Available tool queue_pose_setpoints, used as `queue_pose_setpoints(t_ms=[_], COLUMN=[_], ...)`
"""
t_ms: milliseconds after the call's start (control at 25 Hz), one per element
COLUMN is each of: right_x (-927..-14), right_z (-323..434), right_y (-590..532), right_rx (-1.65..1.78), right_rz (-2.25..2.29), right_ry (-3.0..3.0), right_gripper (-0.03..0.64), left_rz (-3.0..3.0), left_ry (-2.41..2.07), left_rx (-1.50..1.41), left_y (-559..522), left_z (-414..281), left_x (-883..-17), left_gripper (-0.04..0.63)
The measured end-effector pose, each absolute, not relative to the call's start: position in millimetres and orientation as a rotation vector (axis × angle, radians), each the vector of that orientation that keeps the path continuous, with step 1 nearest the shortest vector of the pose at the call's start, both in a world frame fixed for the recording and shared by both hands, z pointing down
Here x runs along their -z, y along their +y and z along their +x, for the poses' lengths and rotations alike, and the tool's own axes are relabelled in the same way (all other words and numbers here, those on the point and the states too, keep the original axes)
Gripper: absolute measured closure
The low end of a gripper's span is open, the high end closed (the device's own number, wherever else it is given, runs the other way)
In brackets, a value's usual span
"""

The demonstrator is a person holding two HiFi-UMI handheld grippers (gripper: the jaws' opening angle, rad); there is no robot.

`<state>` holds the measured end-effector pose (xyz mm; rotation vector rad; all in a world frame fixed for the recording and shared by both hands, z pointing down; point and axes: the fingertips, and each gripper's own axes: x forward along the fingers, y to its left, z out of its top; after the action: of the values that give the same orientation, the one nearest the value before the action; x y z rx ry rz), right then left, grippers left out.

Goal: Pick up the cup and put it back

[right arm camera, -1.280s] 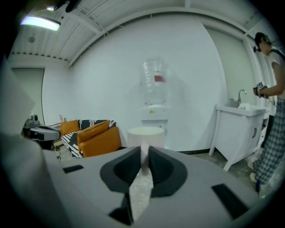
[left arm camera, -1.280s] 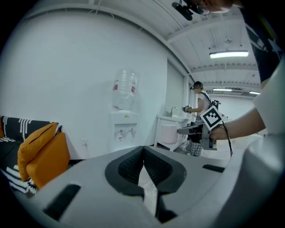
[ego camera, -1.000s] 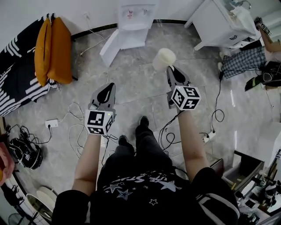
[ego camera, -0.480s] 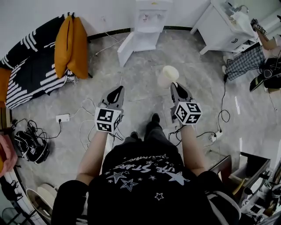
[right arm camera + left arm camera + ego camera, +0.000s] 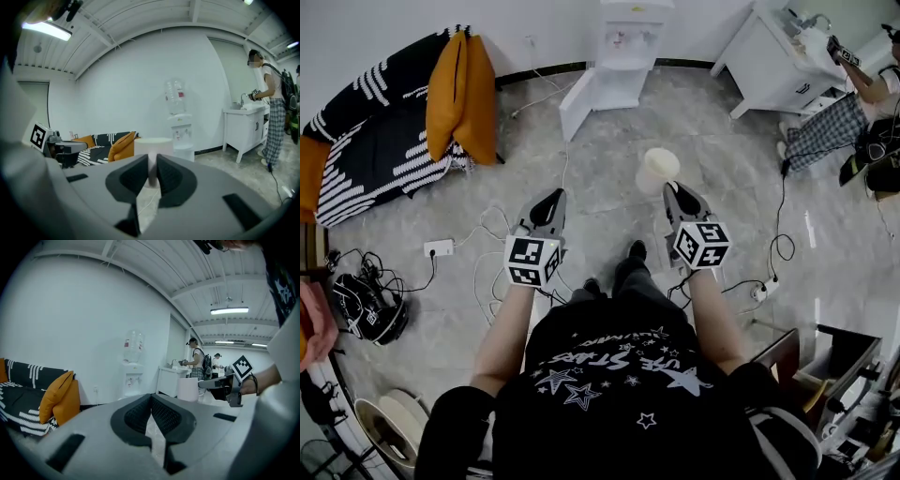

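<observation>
A cream paper cup hangs above the floor, and my right gripper is shut on its rim. In the right gripper view the cup's wall runs down between the two dark pads, which pinch it. My left gripper is held out level beside it, about a hand's width to the left, with nothing in it. In the left gripper view its jaws meet at the tips, and the cup and the right gripper show at the right.
A white water dispenser stands against the far wall and a white cabinet at the back right, with a person beside it. A striped sofa with orange cushions is at the left. Cables trail over the grey floor.
The cup has stayed in the right gripper. Both grippers have dropped lower in the head view, and the view has swung so that more of the sofa shows.
</observation>
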<state>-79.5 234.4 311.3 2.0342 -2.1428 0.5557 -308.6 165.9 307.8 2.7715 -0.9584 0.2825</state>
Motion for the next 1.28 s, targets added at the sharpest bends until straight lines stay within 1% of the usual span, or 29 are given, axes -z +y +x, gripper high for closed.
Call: queue_pose_setpoints(t_ms=[240,480,600,720,880,1120,1280], right_x=[-305.0,-309.1,-319.2,-337.5,-355.8,-368.2,-381.3], right_z=[-61.6,-22.0,2.5,33.1,91.8,192.2,236.8], right_y=[238.0,213.5,191.1,168.5,127.8,59.6,17.0], right_rx=[-0.573,-0.591,-0.595,-0.637,-0.654,-0.598,-0.558], right_rz=[2.07,2.109,2.095,2.044,1.94,1.717,1.596], right_ry=[-2.122,-2.126,-2.152,-2.196,-2.25,-2.323,-2.348], right_gripper=[0.571,0.571,0.571,0.571,0.571,0.571,0.571], left_rz=[2.801,2.8,2.79,2.769,2.742,2.649,2.602], left_ry=[-0.904,-0.907,-0.902,-0.926,-0.997,-1.177,-1.289], left_rx=[-0.309,-0.304,-0.366,-0.43,-0.46,-0.436,-0.389], left_y=[160.5,147.7,135.9,118.8,83.0,27.7,-5.7], left_z=[-291.8,-255.3,-228.6,-195.6,-133.5,-38.2,3.0], left_x=[-307.8,-302.9,-316.8,-329.9,-335.5,-333.2,-329.1], left_gripper=[0.586,0.586,0.586,0.586,0.586,0.586,0.586])
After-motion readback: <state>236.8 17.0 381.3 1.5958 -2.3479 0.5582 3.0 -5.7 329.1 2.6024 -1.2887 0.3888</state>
